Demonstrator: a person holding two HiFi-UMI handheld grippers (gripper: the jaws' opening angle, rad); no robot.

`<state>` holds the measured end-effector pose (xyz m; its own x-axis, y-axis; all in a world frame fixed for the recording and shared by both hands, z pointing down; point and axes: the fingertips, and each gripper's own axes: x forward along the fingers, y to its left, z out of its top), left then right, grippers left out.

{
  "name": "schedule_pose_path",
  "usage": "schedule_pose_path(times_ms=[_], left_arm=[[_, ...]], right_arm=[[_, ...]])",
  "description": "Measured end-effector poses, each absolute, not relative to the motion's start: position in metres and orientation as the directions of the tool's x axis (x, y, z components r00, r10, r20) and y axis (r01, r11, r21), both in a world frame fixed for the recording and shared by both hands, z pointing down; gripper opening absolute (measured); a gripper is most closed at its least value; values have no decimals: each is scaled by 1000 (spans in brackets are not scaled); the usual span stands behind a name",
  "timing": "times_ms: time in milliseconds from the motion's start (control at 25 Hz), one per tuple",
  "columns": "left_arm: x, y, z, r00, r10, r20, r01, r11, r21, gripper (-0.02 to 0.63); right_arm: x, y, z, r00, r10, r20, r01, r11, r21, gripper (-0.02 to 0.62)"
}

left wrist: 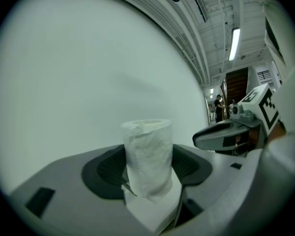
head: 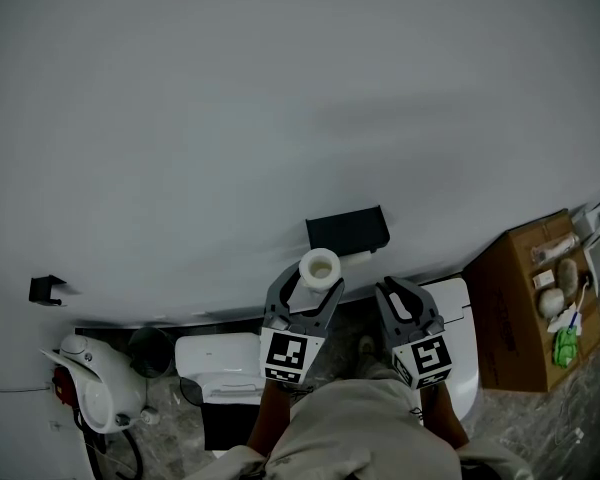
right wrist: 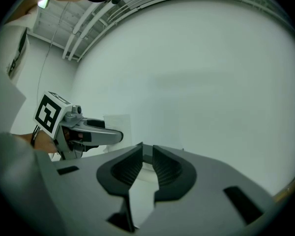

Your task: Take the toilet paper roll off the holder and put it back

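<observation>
L tool (head: 313,283) clamped on TP roll (head: 319,265), upright btwn jaws; R tool (head: 398,290) closed, empty.

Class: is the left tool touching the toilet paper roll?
Touching. The left gripper view shows the toilet paper roll standing upright, pressed between both jaws of the left tool, with no gap on either side.

Left gripper (head: 315,280), right gripper (head: 393,286): grey moulded shells, black ribbed fingers (right wrist: 122,168), white cubes (head: 285,353) bearing black square markers. Beige garment (head: 370,433).
</observation>
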<state>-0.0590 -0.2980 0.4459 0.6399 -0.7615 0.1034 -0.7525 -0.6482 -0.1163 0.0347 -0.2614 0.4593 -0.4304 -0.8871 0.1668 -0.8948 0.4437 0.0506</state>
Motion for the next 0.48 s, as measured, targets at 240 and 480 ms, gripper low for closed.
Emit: schedule_pose_path(times_ms=[240, 480], left_arm=[[-49, -319, 444, 641, -760, 106, -751, -649, -121, 293], [-35, -337, 444, 641, -760, 112, -749, -650, -123, 293]], right_arm=[[43, -281, 460, -434, -885, 167, -893, 447, 46, 60], [54, -295, 462, -442, -878, 182, -890, 455, 32, 58]])
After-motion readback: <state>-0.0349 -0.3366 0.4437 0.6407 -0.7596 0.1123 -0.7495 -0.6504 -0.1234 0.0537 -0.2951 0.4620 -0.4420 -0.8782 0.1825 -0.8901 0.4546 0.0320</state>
